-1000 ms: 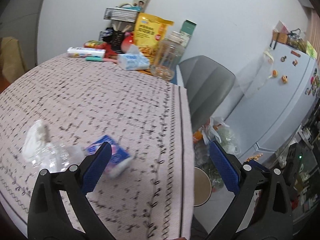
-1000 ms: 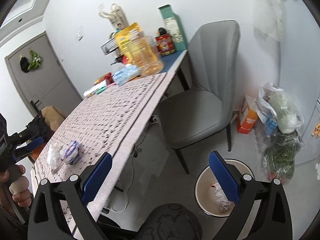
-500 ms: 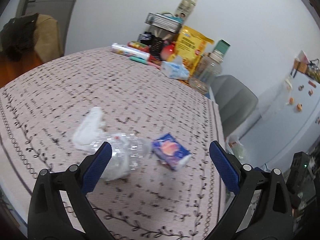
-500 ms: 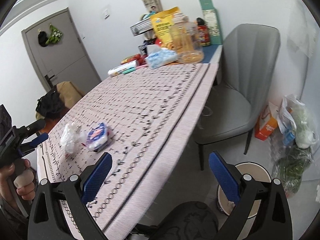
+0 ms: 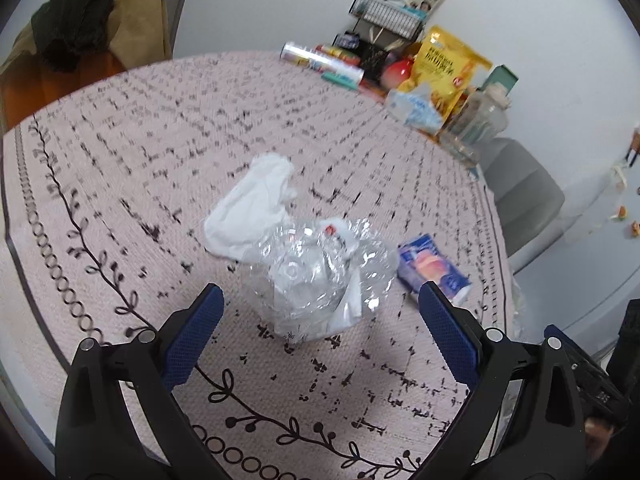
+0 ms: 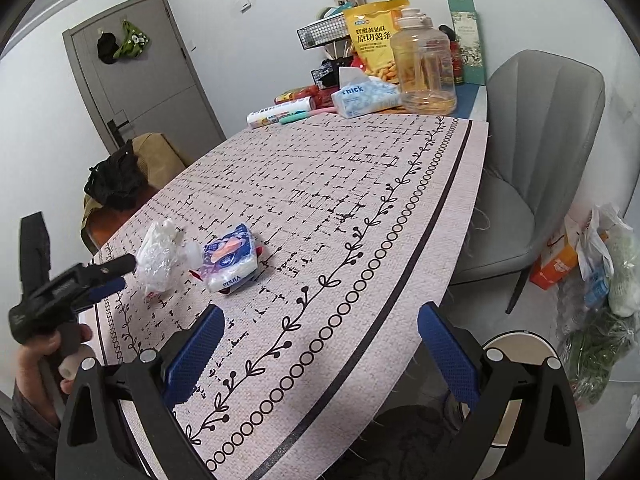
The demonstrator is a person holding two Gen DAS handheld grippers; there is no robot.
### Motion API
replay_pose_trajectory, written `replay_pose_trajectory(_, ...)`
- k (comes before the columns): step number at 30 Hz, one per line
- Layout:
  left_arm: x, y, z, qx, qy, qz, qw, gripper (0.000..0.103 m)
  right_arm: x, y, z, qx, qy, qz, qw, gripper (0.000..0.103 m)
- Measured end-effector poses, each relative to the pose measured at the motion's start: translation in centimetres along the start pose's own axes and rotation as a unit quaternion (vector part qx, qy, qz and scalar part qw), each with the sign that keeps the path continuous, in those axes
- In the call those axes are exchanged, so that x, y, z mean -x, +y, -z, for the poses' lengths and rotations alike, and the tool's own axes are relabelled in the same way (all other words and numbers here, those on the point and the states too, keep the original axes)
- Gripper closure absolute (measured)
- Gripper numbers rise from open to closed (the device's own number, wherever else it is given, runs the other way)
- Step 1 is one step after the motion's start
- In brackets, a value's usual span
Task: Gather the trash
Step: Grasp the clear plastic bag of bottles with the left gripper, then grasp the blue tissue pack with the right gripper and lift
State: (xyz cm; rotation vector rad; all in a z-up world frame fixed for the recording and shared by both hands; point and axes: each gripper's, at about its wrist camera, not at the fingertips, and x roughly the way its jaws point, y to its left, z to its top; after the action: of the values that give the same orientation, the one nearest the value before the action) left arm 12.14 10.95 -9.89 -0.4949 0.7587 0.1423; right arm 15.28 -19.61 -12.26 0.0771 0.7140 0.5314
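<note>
The left gripper point(image 5: 318, 316) is seen with its jaws wide apart, nothing held between them — it is aimed at a crushed clear plastic bottle point(image 5: 316, 272) lying on the patterned tablecloth point(image 5: 120, 128) just beyond the fingertips. A crumpled white tissue point(image 5: 256, 204) is touching the bottle on its far left, and a blue tissue packet point(image 5: 432, 270) is lying just beside it on the right. The right gripper point(image 6: 318, 344) is likewise held open and empty over the near table edge; a white waste bin point(image 6: 516, 344) is partly visible on the floor to its right. Farther off, a grey chair point(image 6: 532, 152) is placed by the table, and a yellow snack bag point(image 6: 376, 36) and a clear jug point(image 6: 426, 68) are standing at the far end.
</note>
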Motion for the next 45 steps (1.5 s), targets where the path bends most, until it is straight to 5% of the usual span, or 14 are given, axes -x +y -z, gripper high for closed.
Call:
replay_pose_trajectory(18, -3.7, -1.5, -1.0, -0.071, 0.027, -0.053, 0.9957, 0.006, -1.1, -1.1, 0.2, -0.011, 0.012, 0.004, 1.000, 0.008)
replay_pose_trajectory(28, -4.4, -1.5, -1.8, -0.087, 0.029, -0.041, 0.9949, 0.007, -2.0, 0.1, -0.5, 0.002, 0.015, -0.010, 1.000, 0.008)
replay_pose_trajectory(45, 2.0, 0.6, -0.3, -0.039, -0.025, -0.025, 0.9986, 0.007, -6.0, 5.7, -2.0, 0.078, 0.043, -0.046, 0.995, 0.008)
